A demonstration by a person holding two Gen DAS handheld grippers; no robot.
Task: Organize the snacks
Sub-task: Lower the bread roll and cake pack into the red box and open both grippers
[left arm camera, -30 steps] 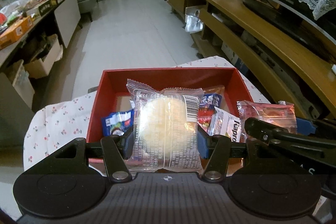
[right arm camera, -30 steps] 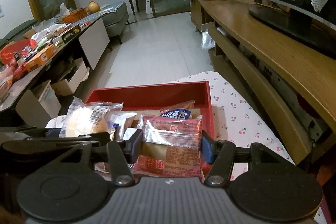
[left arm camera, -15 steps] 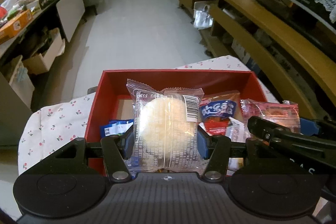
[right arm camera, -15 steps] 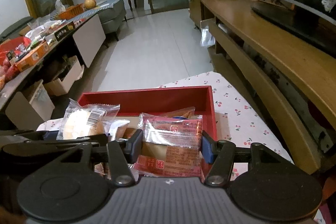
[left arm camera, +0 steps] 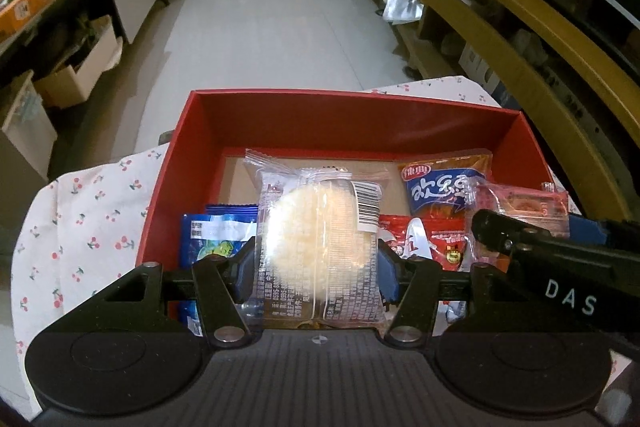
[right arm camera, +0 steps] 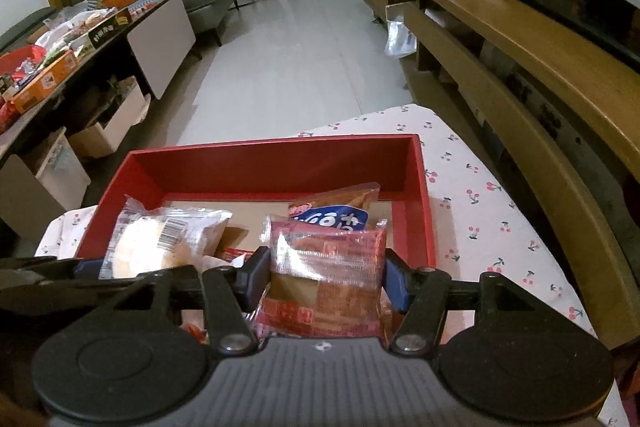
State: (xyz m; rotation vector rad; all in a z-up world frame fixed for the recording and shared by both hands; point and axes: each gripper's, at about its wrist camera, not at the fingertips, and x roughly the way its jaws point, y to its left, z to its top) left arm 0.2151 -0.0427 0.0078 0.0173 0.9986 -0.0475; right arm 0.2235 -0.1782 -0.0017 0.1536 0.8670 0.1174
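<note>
Left gripper (left arm camera: 318, 269): blue pads flank a clear crinkly pouch with a round pale cake (left arm camera: 318, 239), upright; jaws have just been easing wider, the pouch between them with its edges at the pads. Right gripper (right arm camera: 324, 277): jaws likewise just opening, a glossy red-and-clear packet (right arm camera: 326, 267) between the pads, whose contact I can't confirm. Both packets hang over the near part of the red box (left arm camera: 352, 115), a rectangular, matte-walled tray with a brown floor. Inside lie a blue-and-brown wrapper (left arm camera: 440, 189), a blue sachet (left arm camera: 212, 239), and red foil packs (left arm camera: 432, 235). The box sits on a cherry-print cloth (right arm camera: 480, 195).
</note>
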